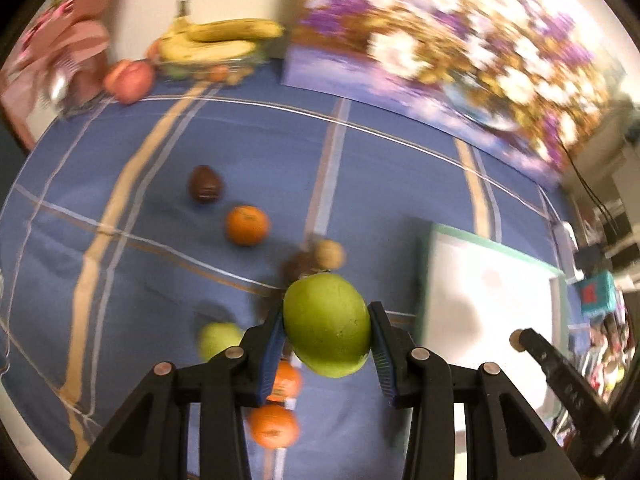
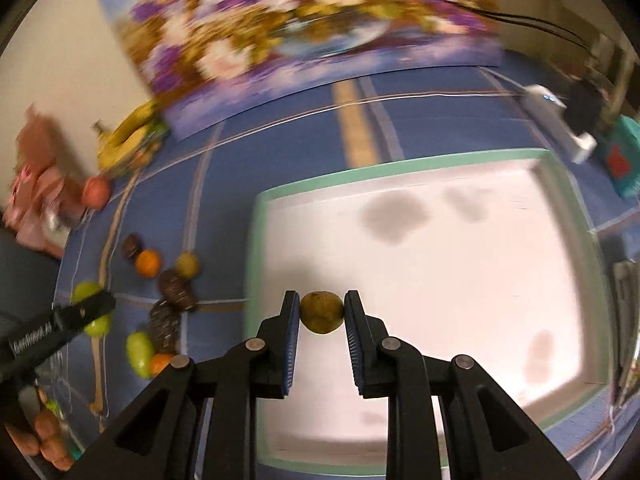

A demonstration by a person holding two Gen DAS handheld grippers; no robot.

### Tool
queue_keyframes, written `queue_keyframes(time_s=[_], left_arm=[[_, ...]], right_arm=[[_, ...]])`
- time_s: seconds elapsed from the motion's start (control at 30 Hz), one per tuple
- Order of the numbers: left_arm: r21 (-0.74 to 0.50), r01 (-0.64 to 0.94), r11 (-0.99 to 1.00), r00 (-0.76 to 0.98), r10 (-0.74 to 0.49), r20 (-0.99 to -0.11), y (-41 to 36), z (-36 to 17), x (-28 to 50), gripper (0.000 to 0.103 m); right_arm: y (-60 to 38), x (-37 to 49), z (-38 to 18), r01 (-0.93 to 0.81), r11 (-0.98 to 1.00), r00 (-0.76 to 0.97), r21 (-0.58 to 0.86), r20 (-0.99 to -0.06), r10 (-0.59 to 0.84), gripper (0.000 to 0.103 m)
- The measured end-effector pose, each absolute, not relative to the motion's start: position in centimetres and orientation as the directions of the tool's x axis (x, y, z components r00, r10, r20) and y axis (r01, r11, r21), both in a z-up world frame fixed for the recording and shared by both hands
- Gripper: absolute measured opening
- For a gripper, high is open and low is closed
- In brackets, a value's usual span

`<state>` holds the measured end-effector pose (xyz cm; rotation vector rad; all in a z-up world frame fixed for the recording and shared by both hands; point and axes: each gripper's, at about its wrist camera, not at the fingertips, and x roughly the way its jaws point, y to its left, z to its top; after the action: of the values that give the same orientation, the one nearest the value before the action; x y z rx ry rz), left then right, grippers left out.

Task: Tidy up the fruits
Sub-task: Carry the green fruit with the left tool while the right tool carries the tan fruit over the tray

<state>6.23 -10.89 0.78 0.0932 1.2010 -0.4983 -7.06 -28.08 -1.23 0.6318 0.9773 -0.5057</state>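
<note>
My left gripper (image 1: 327,312) is shut on a large green fruit (image 1: 326,326), lifted above the blue checked tablecloth (image 1: 360,152). My right gripper (image 2: 322,300) is shut on a small brownish-green round fruit (image 2: 322,314), held over the left part of a white tray with a green rim (image 2: 252,264). In the left wrist view the tray's rim (image 1: 492,246) shows to the right. Loose on the cloth lie a dark brown fruit (image 1: 205,184), an orange (image 1: 247,225), a tan round fruit (image 1: 329,254), a green fruit (image 1: 218,340) and two oranges (image 1: 274,424).
Bananas (image 1: 216,40) rest in a glass bowl at the back left, with a reddish peach (image 1: 130,80) beside it. A flower painting (image 1: 440,40) leans against the wall behind. Pine cones (image 2: 174,288) lie among the fruit. Cables and a white device (image 2: 560,120) are at the far right.
</note>
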Motion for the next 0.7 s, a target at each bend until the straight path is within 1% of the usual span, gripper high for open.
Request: queue_keyframes(time_s=[0.13, 0.2, 0.37, 0.57, 0.7], left_arm=[[-0.182, 0.494, 0.850, 0.244, -0.336, -0.910, -14.1, 0.7, 4.0, 0.043], [-0.177, 0.532, 0.828, 0.231, -0.343, -0.911, -15.6, 0.7, 2.9, 0.043], [-0.168, 0.604, 0.779, 0.208, -0.357, -0.911, -18.2, 0.5, 0.9, 0.043], [-0.138, 0.661, 0.738, 0.169, -0.325, -0.930, -20.5, -1.4, -1.0, 0.043], [-0.120, 0.679, 0.725, 0.146, -0.293, -0.945, -21.3, -3.0, -1.7, 0.043]], right_arm=[[-30.8, -9.5, -1.0, 0.710, 0.668, 0.439, 0.223, -0.882, -0.171, 0.024], [-32.1, -10.5, -0.9, 0.730, 0.644, 0.437, 0.229, -0.881, -0.182, 0.024], [-33.4, -12.1, -0.2, 0.752, 0.623, 0.435, 0.214, -0.872, -0.226, 0.024], [-34.2, -13.0, -0.3, 0.768, 0.602, 0.432, 0.220, -0.872, -0.233, 0.024], [-34.2, -12.8, -1.6, 0.773, 0.597, 0.408, 0.215, -0.889, -0.208, 0.024]])
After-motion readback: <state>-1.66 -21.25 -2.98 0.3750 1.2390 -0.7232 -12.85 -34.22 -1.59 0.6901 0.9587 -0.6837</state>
